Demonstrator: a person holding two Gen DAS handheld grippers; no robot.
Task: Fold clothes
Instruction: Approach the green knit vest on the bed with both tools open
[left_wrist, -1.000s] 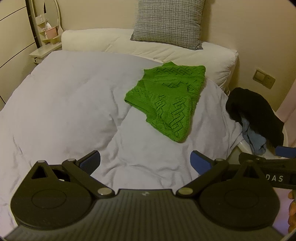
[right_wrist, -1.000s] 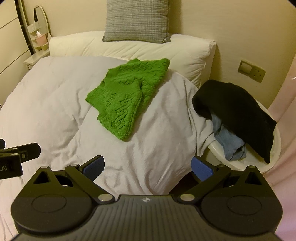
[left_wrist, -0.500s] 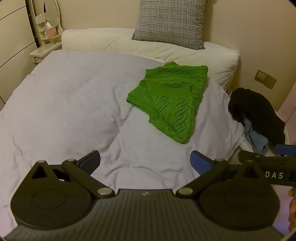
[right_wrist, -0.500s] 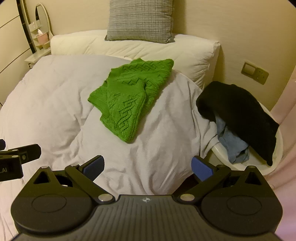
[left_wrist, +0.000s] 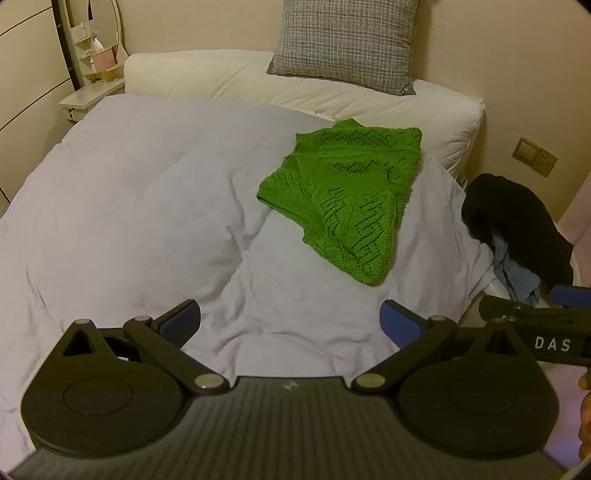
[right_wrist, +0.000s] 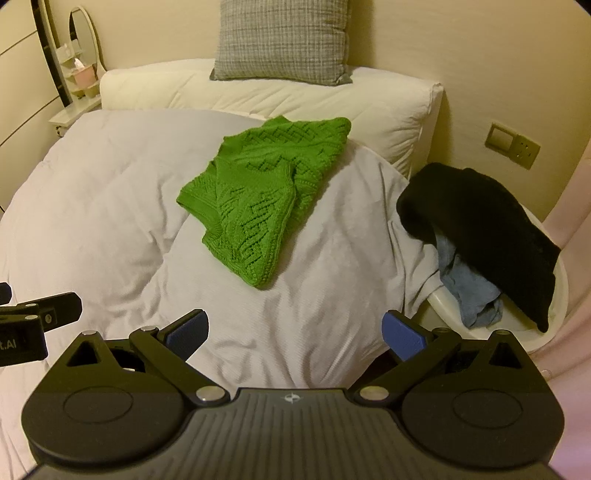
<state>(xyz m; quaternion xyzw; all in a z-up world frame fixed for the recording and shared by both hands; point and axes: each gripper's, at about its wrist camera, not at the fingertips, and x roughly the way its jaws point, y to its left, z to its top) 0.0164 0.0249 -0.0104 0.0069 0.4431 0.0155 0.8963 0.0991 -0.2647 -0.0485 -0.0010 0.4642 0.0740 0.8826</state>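
A green knitted sweater (left_wrist: 347, 199) (right_wrist: 264, 199) lies folded on the pale duvet, toward the bed's right side near the pillows. A black garment (left_wrist: 517, 225) (right_wrist: 480, 229) and a blue one (right_wrist: 469, 291) hang over a white basket (right_wrist: 554, 321) off the bed's right edge. My left gripper (left_wrist: 291, 325) hovers open over the duvet, well short of the sweater, nothing between its blue pads. My right gripper (right_wrist: 295, 332) is open too, empty, near the bed's right edge with the basket to its right.
A grey checked cushion (left_wrist: 347, 40) leans on a long white pillow (left_wrist: 295, 88) at the headboard. A bedside shelf with a mirror (left_wrist: 92, 74) stands at the far left. A wall socket (right_wrist: 513, 142) sits above the basket. A person's fingers (left_wrist: 585, 417) show at the right edge.
Both grippers have drifted slightly left and back, so the sweater and basket sit a little further right in each view. Both stay open.
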